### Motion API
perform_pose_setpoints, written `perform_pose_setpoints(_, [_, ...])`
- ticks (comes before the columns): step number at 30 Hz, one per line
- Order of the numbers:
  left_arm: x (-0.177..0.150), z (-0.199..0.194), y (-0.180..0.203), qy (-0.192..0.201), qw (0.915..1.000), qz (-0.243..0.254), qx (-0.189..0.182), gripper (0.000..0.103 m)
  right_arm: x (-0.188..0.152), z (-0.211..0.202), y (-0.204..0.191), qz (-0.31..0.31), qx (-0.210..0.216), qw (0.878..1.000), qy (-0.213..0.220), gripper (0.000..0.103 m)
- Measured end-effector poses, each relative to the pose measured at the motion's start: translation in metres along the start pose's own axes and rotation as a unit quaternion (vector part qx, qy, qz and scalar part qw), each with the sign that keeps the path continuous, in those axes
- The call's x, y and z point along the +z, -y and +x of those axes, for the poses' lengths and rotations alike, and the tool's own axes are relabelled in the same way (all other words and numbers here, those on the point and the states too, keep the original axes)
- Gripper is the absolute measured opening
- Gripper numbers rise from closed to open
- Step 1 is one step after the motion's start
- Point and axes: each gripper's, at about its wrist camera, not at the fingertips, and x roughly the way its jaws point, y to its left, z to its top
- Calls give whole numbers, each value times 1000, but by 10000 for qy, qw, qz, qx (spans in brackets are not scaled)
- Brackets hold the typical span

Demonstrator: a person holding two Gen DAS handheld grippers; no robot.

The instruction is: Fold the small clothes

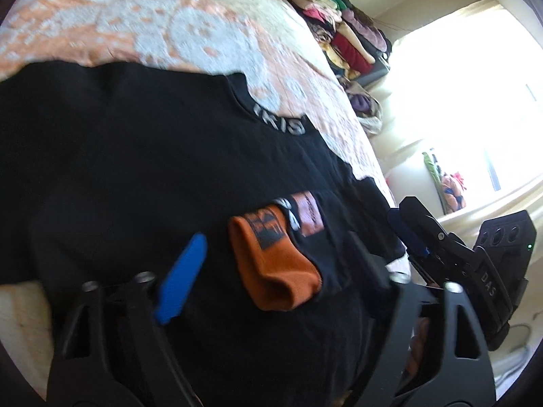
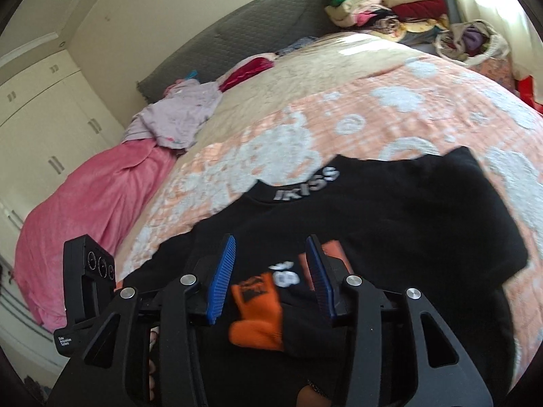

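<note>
Black shirt (image 2: 390, 210) lies spread on the bed (image 2: 373, 108), collar with white lettering toward the headboard, body toward the person. On its lower part sits a small orange and black sock (image 2: 256, 315), already doubled over, orange cuff end nearest the hand-held grippers.

Right hand-held gripper (image 2: 271, 278): jaws part open, blue pads either side of the sock but not pressing on it; nothing held. The sock lies between and just below the pads.

Left hand-held gripper (image 1: 268, 271): jaws fairly wide, one blue pad clear to see at the left, the other finger dark and blurred at the right. It hovers over the same sock from the other side; nothing held that I can see. From the left wrist view the right hand-held gripper shows at the right edge, just beside the shirt's hem.

Judgement on step: the sock looks finished or nearly so, and both tools look free of it. The shirt underneath is still flat and unfolded.

Next move, as I read it: either lift the folded sock off the shirt and set it aside on the bedspread, or square its fold. Lifting calls for a pinch across both layers near the cuff so the fold does not fall open, and without catching the shirt fabric below.

Elsewhere: pink blanket (image 2: 95, 203) and lilac garment (image 2: 180, 115) near the headboard, pile of folded clothes (image 2: 387, 3) beyond the bed
</note>
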Motion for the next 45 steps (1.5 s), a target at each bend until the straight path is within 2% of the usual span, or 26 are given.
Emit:
perform_pose_setpoints(3, [-5,13,4,-162,9998,0,-69,56,-5,-11,16,147,-122,9998,44,47])
perform_pose_setpoints(5, [-8,23,5,-273,9995,-64,-111,56,-10,-20,29,283,-178,9994,75,47])
perform_pose_setpoints(11, [-8,33,6,-148,9999,-61,62,56,-24,-41,52,452,-358,9982,156,49])
perform_pose_setpoints(13, [-6,33,8,-77,9999,20,72,46,-30,-49,60,527,-441,9974,203,49])
perform_pose_setpoints(15, [-4,35,8,-30,9999,83,105,25,-36,-54,64,595,-501,9967,246,50])
perform_pose_setpoints(16, [-3,36,8,-21,9999,107,103,17,-38,-56,67,626,-523,9963,257,51])
perform_pose_setpoints(17, [-2,38,8,-18,9999,132,81,5,-40,-58,69,664,-550,9959,261,51])
perform_pose_setpoints(18, [-2,39,7,-21,9999,150,55,1,-43,-60,72,702,-571,9956,248,51])
perform_pose_setpoints(24, [1,19,24,274,9981,554,-55,0,-46,-64,79,783,-673,9944,247,51])
perform_pose_setpoints(29, [7,-6,38,684,9933,923,143,0,-46,-66,79,797,-690,9940,280,51])
perform_pose_setpoints(40, [29,-47,6,1144,9915,508,348,0,-41,-58,69,422,-1061,9933,203,51])
perform_pose_setpoints(45, [30,-50,-4,992,9929,451,487,0,-35,-44,68,242,-1312,9911,49,51])
